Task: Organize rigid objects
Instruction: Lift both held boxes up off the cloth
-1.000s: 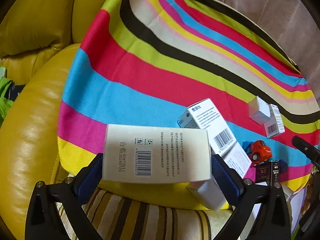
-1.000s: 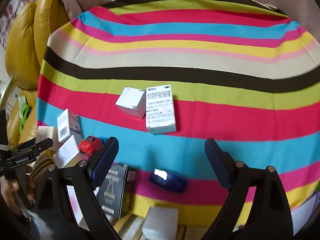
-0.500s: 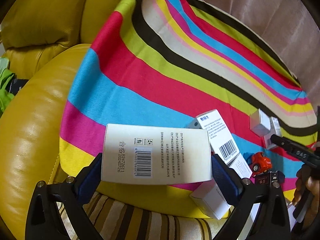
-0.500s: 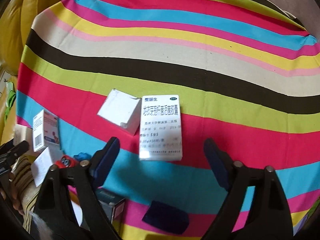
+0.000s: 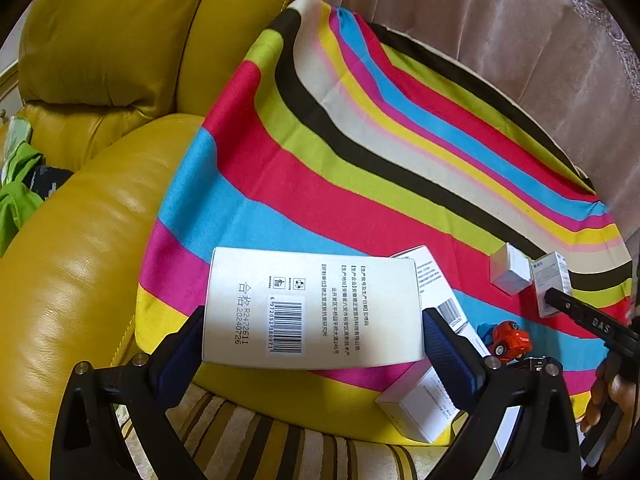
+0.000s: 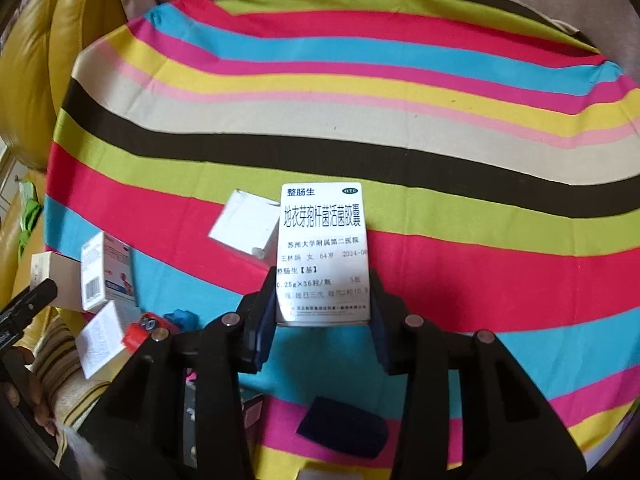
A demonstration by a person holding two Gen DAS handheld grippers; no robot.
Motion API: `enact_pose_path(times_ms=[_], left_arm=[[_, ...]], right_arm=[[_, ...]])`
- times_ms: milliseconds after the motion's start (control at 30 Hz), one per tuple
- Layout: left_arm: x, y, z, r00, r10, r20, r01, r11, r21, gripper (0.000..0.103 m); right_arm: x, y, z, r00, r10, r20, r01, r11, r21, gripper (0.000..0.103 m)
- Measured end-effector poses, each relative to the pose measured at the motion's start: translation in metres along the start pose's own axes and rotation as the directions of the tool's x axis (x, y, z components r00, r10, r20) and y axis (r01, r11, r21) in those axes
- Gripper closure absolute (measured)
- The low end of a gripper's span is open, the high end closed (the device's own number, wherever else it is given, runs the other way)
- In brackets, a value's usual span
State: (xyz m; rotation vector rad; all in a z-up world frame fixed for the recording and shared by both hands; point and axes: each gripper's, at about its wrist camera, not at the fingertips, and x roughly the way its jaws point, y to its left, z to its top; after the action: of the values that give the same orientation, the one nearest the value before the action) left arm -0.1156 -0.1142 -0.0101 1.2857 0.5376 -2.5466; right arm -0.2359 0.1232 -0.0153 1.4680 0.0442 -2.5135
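Note:
My left gripper [image 5: 312,340] is shut on a large white barcode box [image 5: 312,306] and holds it above the striped cloth [image 5: 360,168]. My right gripper [image 6: 322,312] is shut on the near end of a white medicine box with blue print [image 6: 322,252] that lies on the cloth [image 6: 400,140]. A small white cube box [image 6: 244,226] touches its left side. In the left wrist view the medicine box [image 5: 554,280] and cube box [image 5: 510,268] lie at far right, with the right gripper's finger [image 5: 588,320] over them.
More white boxes [image 5: 440,292] [image 5: 420,404], a red toy car [image 5: 508,338], a dark box [image 6: 248,408] and a dark blue pouch [image 6: 342,426] lie near the cloth's front edge. A yellow leather sofa [image 5: 80,240] surrounds the cloth.
My right gripper moved forward to the medicine box and closed on it. My left gripper, still holding the barcode box, swung its view left and up.

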Motion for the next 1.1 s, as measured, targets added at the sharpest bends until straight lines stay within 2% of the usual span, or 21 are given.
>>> enact_pose_path(times_ms=[167, 367, 700, 1100], left_arm=[[-0.019, -0.007, -0.001, 0.998, -0.009, 0.06, 0.008, 1.0, 0.017, 0.002], [-0.035, -0.021, -0.009, 0.995, -0.027, 0.094, 0.022, 0.999, 0.046, 0.002], [-0.051, -0.042, -0.021, 0.992, -0.062, 0.108, 0.052, 0.995, 0.085, 0.002], [-0.077, -0.087, -0.041, 0.984, -0.126, 0.128, 0.101, 0.977, 0.187, 0.002]], right_arm=[[-0.027, 0.004, -0.017, 0.998, 0.01, 0.056, -0.011, 1.0, 0.021, 0.058], [-0.052, 0.004, -0.034, 0.995, 0.008, 0.098, -0.012, 0.999, 0.048, 0.058], [-0.08, 0.003, -0.068, 0.992, 0.004, 0.127, -0.014, 0.997, 0.074, 0.058], [-0.115, -0.008, -0.101, 0.985, -0.044, 0.169, 0.028, 0.995, 0.095, 0.058]])
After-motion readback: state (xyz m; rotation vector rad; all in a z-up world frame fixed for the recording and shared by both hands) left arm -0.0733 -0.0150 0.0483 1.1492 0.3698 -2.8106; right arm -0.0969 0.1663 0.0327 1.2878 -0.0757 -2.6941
